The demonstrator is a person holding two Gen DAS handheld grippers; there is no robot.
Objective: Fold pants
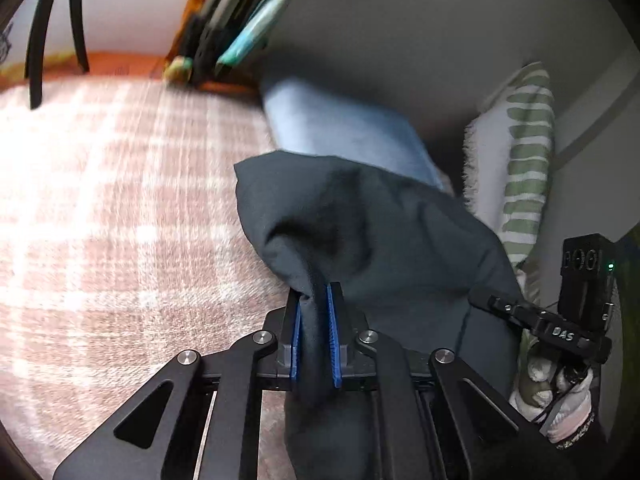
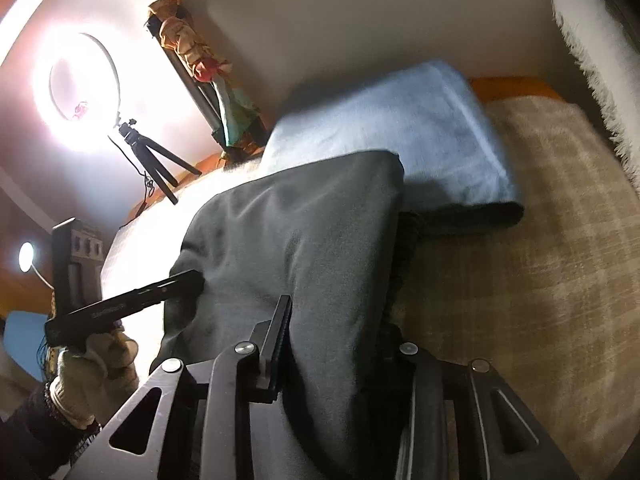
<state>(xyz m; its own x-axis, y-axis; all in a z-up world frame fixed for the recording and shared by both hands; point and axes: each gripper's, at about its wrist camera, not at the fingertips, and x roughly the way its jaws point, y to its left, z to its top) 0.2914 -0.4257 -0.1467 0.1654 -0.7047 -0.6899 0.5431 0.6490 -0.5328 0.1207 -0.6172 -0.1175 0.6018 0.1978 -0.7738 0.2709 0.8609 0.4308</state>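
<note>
Left gripper (image 1: 315, 332) pinches a bunched edge of the dark pants (image 1: 360, 220); right gripper (image 2: 332, 360) clamps the waistband side, cloth lifted over the plaid blanket (image 1: 100, 200). Best keep both edges level and taut. Only the right view shows the ring light (image 2: 76, 88).

We see the pants (image 1: 360, 220) as a dark charcoal garment of smooth, matte cloth, bunched and lifted off the surface rather than lying flat. In the left wrist view a pinched ridge of fabric rises at the near centre, and the cloth billows away to the right in soft folds. In the right wrist view the pants (image 2: 304, 240) drape in a broad sheet with a folded far edge; a dark gathered band, seemingly the waistband, runs down their right side.
</note>
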